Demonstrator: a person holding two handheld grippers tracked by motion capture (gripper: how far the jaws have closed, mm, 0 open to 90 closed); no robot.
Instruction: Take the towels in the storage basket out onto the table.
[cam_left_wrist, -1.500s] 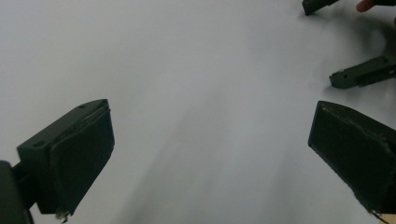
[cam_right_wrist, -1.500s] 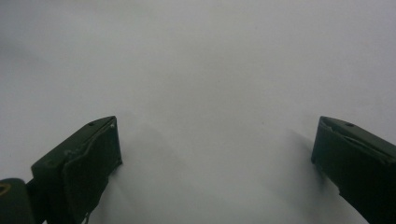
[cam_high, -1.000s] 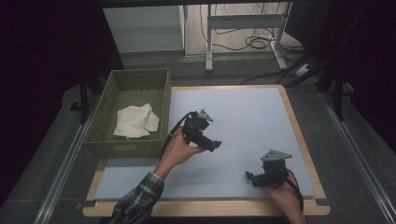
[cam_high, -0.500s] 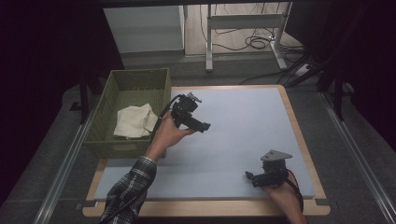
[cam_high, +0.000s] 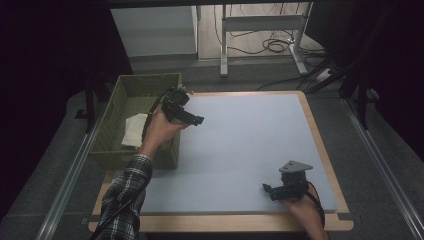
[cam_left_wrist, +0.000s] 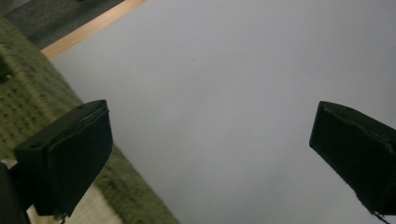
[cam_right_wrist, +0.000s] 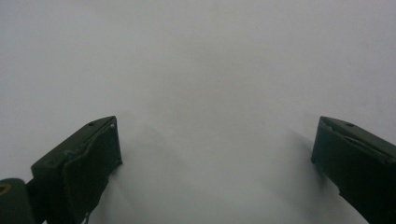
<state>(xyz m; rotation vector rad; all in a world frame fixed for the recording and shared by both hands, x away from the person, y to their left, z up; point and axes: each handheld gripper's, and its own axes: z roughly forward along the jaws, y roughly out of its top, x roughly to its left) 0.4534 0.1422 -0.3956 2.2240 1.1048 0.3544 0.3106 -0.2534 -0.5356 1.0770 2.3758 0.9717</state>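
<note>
Since the earlier frame the left claw (cam_high: 196, 120) had moved away from the tabletop's (cam_high: 240, 145) middle toward the basket (cam_high: 116, 107). Nearest, the right claw (cam_high: 267, 190) rested on the tabletop, well apart from the basket, released and empty. Farther off, the left claw hung at the basket's right rim, released and empty. A white cloth (cam_high: 134, 131) lay inside the basket.
</note>
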